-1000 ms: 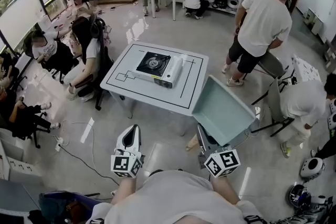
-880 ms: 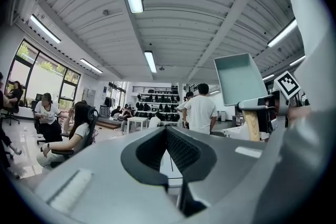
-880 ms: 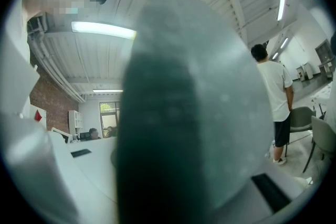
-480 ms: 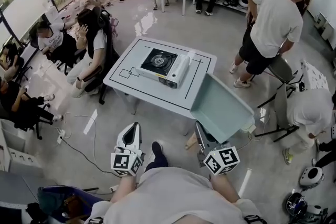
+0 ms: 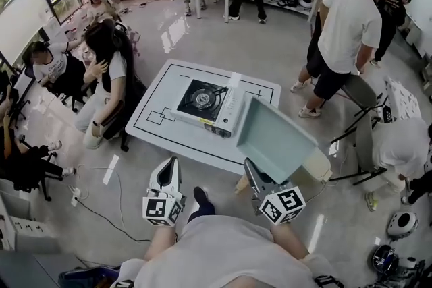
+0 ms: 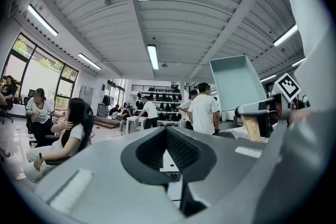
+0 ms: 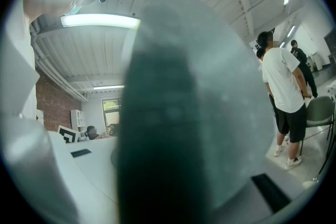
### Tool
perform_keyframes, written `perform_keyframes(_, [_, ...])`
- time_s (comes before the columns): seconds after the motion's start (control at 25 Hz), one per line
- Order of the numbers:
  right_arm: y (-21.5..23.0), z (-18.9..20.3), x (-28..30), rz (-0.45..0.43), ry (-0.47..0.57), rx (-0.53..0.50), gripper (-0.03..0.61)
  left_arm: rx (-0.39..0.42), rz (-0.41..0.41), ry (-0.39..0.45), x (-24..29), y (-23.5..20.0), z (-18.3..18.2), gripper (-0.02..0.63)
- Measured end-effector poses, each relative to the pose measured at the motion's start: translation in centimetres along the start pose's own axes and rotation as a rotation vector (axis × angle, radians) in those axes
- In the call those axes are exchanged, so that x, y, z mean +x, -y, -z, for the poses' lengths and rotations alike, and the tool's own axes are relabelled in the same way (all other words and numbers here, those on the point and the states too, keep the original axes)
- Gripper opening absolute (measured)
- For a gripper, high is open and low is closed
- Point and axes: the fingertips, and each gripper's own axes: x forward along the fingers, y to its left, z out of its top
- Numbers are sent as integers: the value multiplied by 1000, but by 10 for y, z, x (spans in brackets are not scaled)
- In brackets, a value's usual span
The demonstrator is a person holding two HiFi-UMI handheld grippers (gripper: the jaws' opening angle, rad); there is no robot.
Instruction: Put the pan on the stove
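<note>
- One smooth, pale teal square pan (image 5: 275, 139), one boxy black-and-silver portable gas stove (image 5: 206, 104) and one white rectangular table (image 5: 154, 128) marked with black lines; the stove sits on the table.
- Left gripper (image 5: 169, 170): jaws pressed together, nothing between them.
- Right gripper (image 5: 251, 172): jaws clamped on the pan, which is held tilted in the air, right of the stove and apart from it.

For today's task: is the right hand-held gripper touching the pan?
Touching. The left gripper view shows the right hand-held gripper clamped on the pan just above its wooden handle, holding it up in the air.
</note>
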Motion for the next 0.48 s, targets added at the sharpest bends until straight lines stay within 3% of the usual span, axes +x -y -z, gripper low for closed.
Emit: perform_keyframes(0.48, [6, -6, 172, 42, 18, -4, 121, 37, 70, 26, 118, -148, -16, 11])
